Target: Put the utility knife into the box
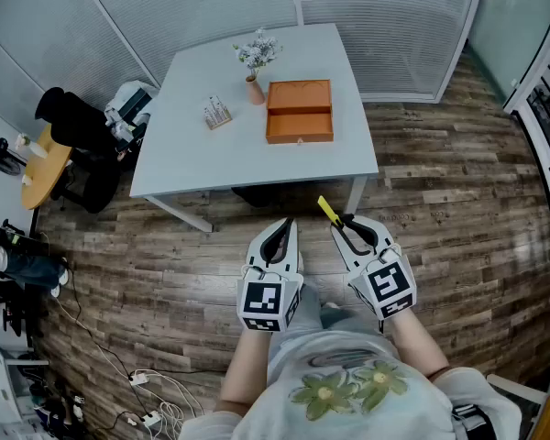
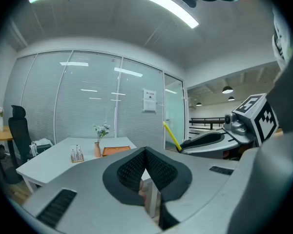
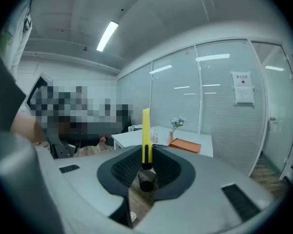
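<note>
My right gripper (image 1: 346,223) is shut on a yellow utility knife (image 1: 328,211), whose yellow end sticks out past the jaws toward the table. In the right gripper view the knife (image 3: 146,135) stands upright between the pads, its black end low in the gap. The open orange box (image 1: 300,111) lies on the white table (image 1: 257,168), well ahead of both grippers, and shows small in the right gripper view (image 3: 185,145). My left gripper (image 1: 284,227) is shut with nothing in it and is held beside the right one over the wooden floor.
A small vase of flowers (image 1: 255,79) and a little rack (image 1: 217,113) stand on the table left of the box. A black office chair (image 1: 82,136) and a round wooden table (image 1: 44,165) are at the left. Cables lie on the floor at lower left. Glass partitions close off the back.
</note>
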